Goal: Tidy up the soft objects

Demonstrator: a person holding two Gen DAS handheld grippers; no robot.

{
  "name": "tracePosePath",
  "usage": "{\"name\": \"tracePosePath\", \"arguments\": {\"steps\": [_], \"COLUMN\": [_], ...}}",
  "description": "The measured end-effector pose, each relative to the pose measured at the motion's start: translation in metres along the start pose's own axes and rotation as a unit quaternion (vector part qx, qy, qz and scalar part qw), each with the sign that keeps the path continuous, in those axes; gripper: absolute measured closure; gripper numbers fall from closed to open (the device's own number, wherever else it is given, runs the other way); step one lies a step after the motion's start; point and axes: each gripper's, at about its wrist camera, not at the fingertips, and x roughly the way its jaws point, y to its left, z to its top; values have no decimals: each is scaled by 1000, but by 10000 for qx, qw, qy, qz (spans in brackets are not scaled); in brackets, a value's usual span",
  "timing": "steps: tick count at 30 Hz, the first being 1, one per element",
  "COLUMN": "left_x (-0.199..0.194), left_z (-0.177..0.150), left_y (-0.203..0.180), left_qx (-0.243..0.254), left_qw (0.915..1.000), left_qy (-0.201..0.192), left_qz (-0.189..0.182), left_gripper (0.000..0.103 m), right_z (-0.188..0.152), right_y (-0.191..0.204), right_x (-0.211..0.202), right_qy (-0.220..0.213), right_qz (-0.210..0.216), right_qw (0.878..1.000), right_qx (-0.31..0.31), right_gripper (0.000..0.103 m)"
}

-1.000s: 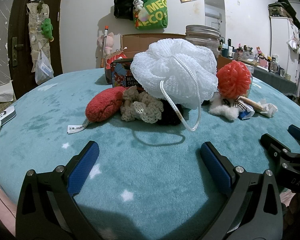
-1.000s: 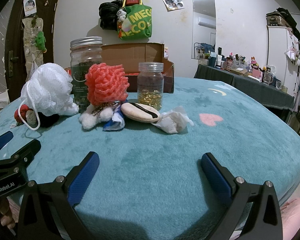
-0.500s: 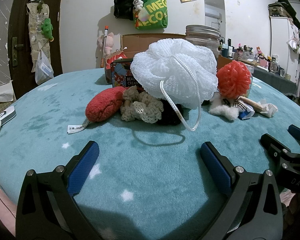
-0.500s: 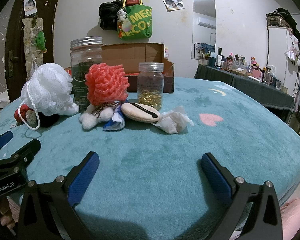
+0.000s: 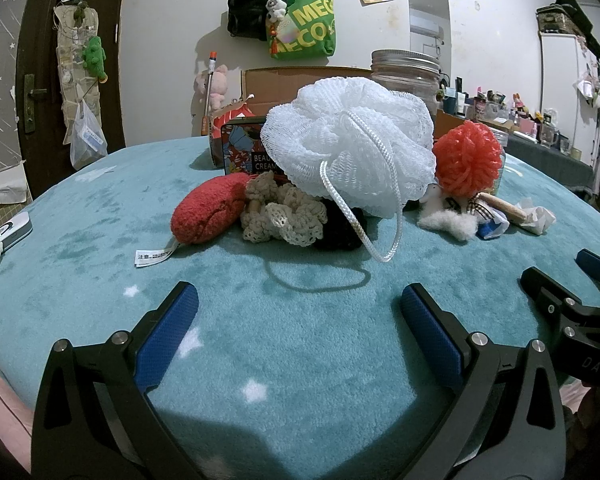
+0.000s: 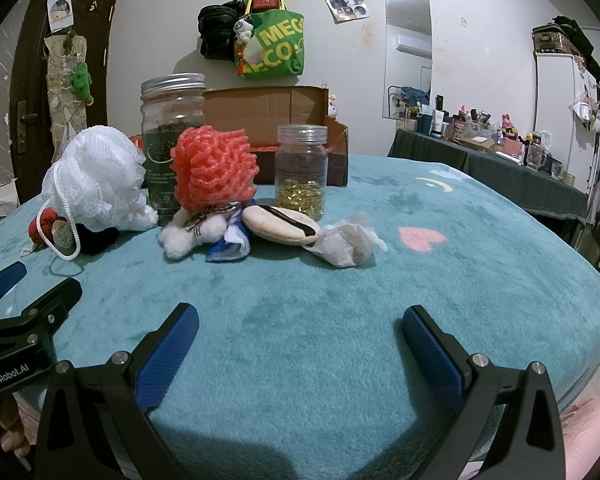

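Observation:
A white mesh bath puff (image 5: 352, 144) (image 6: 96, 176) with a rope loop tops a pile on the teal blanket (image 5: 300, 340). Under it lie a red fuzzy pouch (image 5: 208, 212), beige crochet scrunchies (image 5: 284, 216) and a black soft item (image 5: 340, 232). An orange-red mesh puff (image 5: 468, 160) (image 6: 214, 168) rests on a white fluffy toy (image 6: 192, 232), beside a beige powder puff (image 6: 280, 226) and crumpled tissue (image 6: 348, 240). My left gripper (image 5: 300, 312) stands open short of the pile. My right gripper (image 6: 300, 332) is open too, with nothing between its fingers.
Behind the pile stand a large lidded glass jar (image 6: 172, 140), a smaller jar of gold capsules (image 6: 300, 172), a cardboard box (image 6: 268, 120) and a printed tin (image 5: 244, 152). A white device with a cable (image 5: 4, 236) lies at the left edge.

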Motion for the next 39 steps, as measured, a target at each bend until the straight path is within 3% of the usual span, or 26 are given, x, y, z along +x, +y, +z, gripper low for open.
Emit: {"name": "tracePosePath", "arguments": {"steps": [22, 30, 39], "left_x": [0, -17, -20], "left_z": [1, 26, 46], "left_y": [2, 3, 5], "left_qx": [-10, 32, -9], "left_qw": [9999, 9999, 9996], "left_qy": [89, -19, -131], "left_qz": [-50, -118, -242], "left_gripper": [0, 0, 0], "right_z": [4, 13, 40], "right_y": [0, -8, -16], "right_x": [3, -1, -9], "right_qy": [113, 176, -36], "right_qz": [83, 126, 111], "right_qw": [9999, 9997, 9998], "right_qx": [-6, 106, 146], "right_gripper": [0, 0, 0]}}
